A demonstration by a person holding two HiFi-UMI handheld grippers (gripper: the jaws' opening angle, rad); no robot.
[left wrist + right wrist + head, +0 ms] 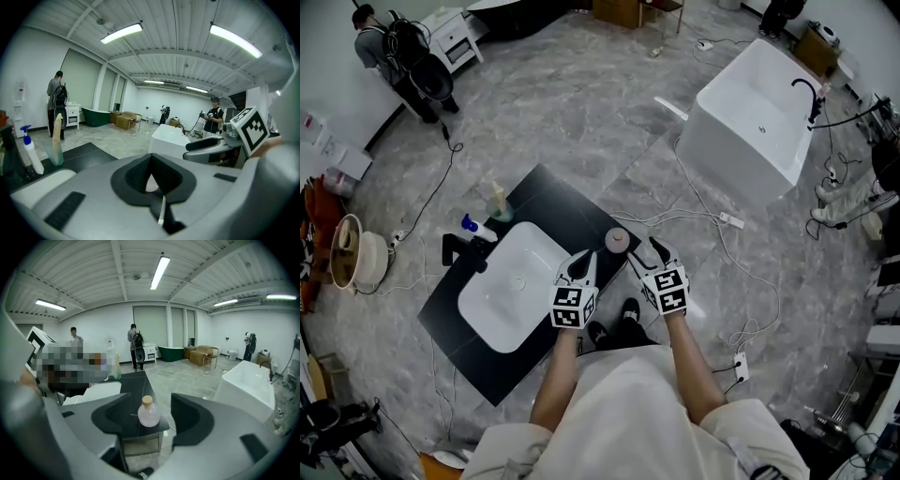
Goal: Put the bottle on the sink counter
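Round pink cork-stoppered bottle (149, 414) stands upright on the black surface (553, 202) corner, untouched between the outstretched right gripper's (649, 255) spread jaws; left gripper (581, 266) alongside, closed, empty.

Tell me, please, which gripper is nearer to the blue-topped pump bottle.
Left. The left gripper hovers at the near side of the basin, across it from the pump bottle; the right gripper is farther, off the counter corner.

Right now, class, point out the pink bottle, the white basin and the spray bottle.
pink bottle (149, 416), right gripper view, its round body.
white basin (539, 246), head view, its bare inner wall.
spray bottle (31, 152), left gripper view, its white body.
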